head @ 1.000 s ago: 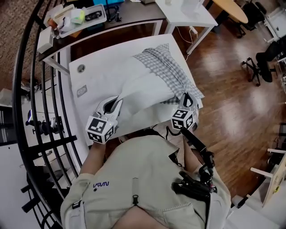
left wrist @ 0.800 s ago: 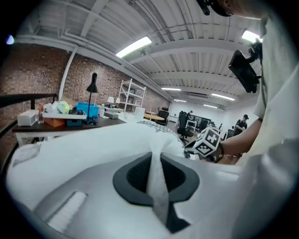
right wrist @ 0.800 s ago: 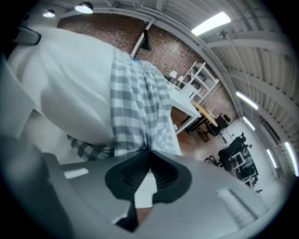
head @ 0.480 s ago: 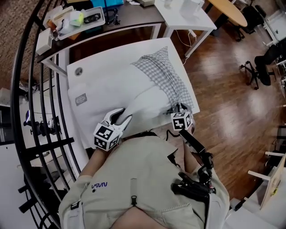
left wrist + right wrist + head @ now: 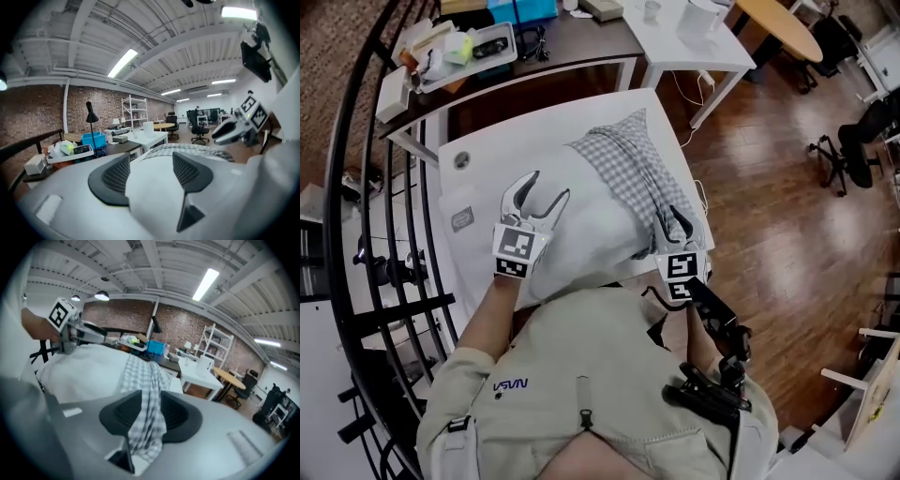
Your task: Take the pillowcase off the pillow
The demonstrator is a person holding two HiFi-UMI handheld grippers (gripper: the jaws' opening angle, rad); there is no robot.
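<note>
White bench (image 5: 516,141), wood floor (image 5: 769,197). Our left gripper (image 5: 547,187) has just opened wide over the pillow (image 5: 581,230). Only the right gripper (image 5: 671,219) view shows the pillowcase (image 5: 143,394) loose between its opening jaws.

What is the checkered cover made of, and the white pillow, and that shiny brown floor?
The checkered pillowcase looks like thin woven cloth, matte: it bunches into soft folds. The white pillow seems smooth fabric over soft filling, since it bulges; the filling is hidden. The floor looks like glossy wood or wood-look planks: plank lines and bright reflections.
</note>
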